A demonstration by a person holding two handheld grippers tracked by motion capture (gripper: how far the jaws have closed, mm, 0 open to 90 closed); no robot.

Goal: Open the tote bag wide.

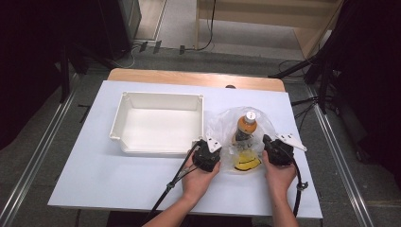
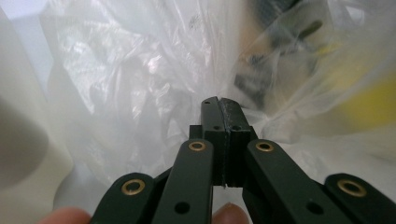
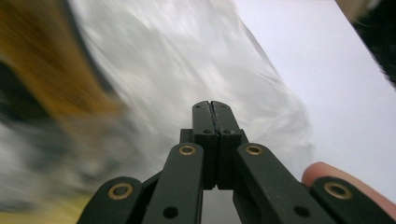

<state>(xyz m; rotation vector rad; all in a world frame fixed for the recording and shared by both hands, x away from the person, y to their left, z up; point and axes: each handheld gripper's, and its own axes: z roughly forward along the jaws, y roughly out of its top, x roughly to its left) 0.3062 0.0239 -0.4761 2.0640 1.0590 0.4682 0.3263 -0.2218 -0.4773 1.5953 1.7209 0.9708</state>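
A clear plastic bag (image 1: pixel 267 122) lies on the white table, holding an upright orange bottle (image 1: pixel 247 124) with a white cap and a yellow item (image 1: pixel 247 163). My left gripper (image 1: pixel 218 149) sits at the bag's left edge. In the left gripper view its jaws (image 2: pixel 222 101) are pressed together with the crinkled bag film (image 2: pixel 140 74) gathered at their tips. My right gripper (image 1: pixel 265 143) sits at the bag's right edge. In the right gripper view its jaws (image 3: pixel 212 104) are also together on the film (image 3: pixel 187 56), with the bottle (image 3: pixel 42 60) a blurred orange shape at left.
A white rectangular tray (image 1: pixel 161 96) stands just left of the bag, its near right corner close to my left gripper. Bare white tabletop (image 1: pixel 118 179) lies in front. Cables trail from both grippers toward the table's front edge. A wooden strip runs along the far edge.
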